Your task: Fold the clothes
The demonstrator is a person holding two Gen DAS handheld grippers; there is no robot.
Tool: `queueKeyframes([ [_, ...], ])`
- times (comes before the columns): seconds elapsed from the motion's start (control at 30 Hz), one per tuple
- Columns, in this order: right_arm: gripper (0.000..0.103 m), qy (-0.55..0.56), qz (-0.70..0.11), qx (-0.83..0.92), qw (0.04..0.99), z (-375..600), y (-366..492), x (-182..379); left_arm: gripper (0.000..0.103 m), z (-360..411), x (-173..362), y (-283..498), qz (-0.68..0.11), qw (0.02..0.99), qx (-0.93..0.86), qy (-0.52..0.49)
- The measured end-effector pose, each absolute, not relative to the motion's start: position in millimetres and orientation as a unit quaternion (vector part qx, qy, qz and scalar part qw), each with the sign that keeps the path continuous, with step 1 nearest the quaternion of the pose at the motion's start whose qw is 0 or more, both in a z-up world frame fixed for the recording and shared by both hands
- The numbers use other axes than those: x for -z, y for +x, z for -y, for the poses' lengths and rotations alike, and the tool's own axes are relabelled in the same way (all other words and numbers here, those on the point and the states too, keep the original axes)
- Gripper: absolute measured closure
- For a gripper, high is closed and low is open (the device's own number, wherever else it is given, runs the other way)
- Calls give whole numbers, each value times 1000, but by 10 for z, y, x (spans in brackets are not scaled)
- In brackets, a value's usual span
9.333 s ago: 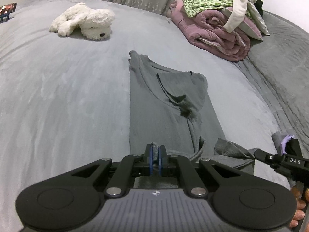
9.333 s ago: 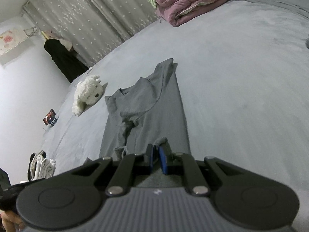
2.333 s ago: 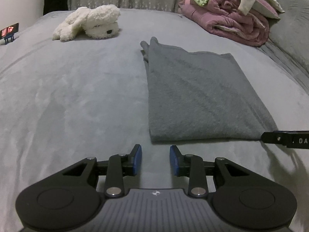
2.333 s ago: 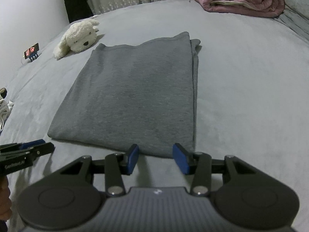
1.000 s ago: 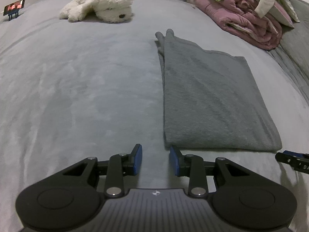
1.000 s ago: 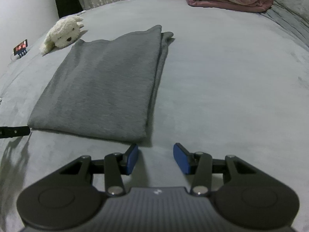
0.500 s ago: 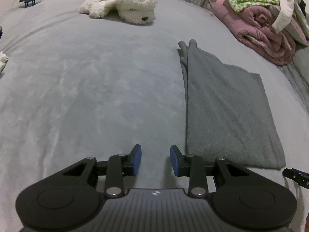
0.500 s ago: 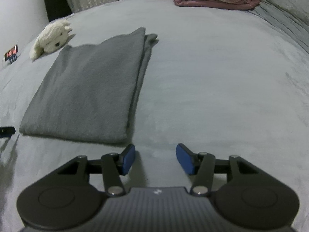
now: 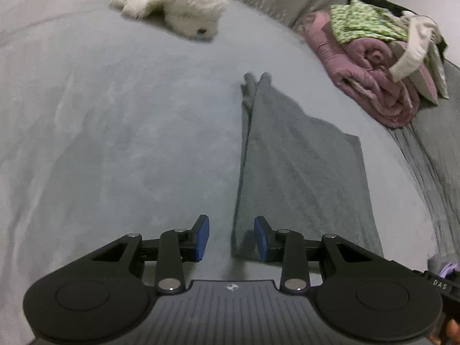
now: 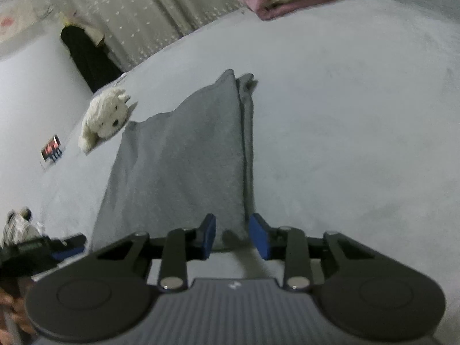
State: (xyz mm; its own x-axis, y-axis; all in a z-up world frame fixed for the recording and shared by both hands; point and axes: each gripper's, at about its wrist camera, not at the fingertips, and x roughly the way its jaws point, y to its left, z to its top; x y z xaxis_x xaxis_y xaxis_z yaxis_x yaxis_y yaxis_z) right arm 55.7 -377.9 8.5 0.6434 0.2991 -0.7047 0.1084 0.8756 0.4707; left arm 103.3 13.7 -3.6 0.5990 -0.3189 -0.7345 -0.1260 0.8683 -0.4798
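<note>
The left gripper (image 9: 231, 238) was positioned at the near left corner of the folded grey garment (image 9: 302, 178), its blue pads apart and the corner of the cloth lying in the gap; no pad pressed on the fabric. The right gripper (image 10: 232, 235) stood at the near right corner of the same garment (image 10: 184, 166); its jaws had just been closing, the corner sat between them, and a gap was visible on each side of the cloth, so the pads were not yet clamped. The garment lay flat as a long rectangle on the grey bed (image 9: 115, 132), running away from the near edge, with a doubled fold along one long side ending in two small peaks at the far end. In the right wrist view, part of the left gripper and a hand (image 10: 11, 307) appeared at the lower left. Beyond the garment, a white plush dog (image 9: 172, 8) lay toward the far left of the bed. At the far right corner, a rolled pink blanket (image 9: 371, 77) carried a heap of clothes (image 9: 373, 20). A patterned curtain (image 10: 149, 8) hung behind the bed.
</note>
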Motion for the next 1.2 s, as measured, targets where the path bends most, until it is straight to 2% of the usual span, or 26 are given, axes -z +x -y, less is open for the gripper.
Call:
queueKeyframes([
  [0.2,69,330,-444,-54,831,3928,586,92,70,-244,123,1007,-461,819,63,-335],
  [0.3,65,337,-448,-55,826,3882,598,144,69,-178,227,1009,-479,795,77,-364],
  [0.47,64,348,-441,-47,826,3843,611,198,58,-59,226,1033,-461,810,84,-353],
  [0.8,63,402,-405,-34,821,3847,597,303,57,20,243,1090,-431,828,79,-350],
  [0.83,63,403,-402,-31,822,3841,596,306,58,27,239,1089,-429,830,79,-347],
  [0.87,64,404,-399,-29,823,3834,595,308,64,33,234,1090,-427,833,79,-343],
  [0.9,67,404,-397,-27,824,3828,590,308,75,36,236,1099,-427,835,79,-339],
  [0.93,70,400,-396,-23,826,3815,588,309,80,35,244,1111,-429,836,75,-335],
  [0.97,78,395,-396,-18,829,3798,593,312,88,32,254,1119,-430,836,72,-333],
  [1.0,85,393,-396,-14,830,3795,584,312,91,20,266,1117,-431,835,70,-335],
  [1.07,91,400,-393,-14,828,3801,565,312,93,3,256,1102,-430,835,64,-338],
  [1.2,93,384,-378,-15,842,3760,528,214,96,12,147,1055,-416,846,55,-329],
])
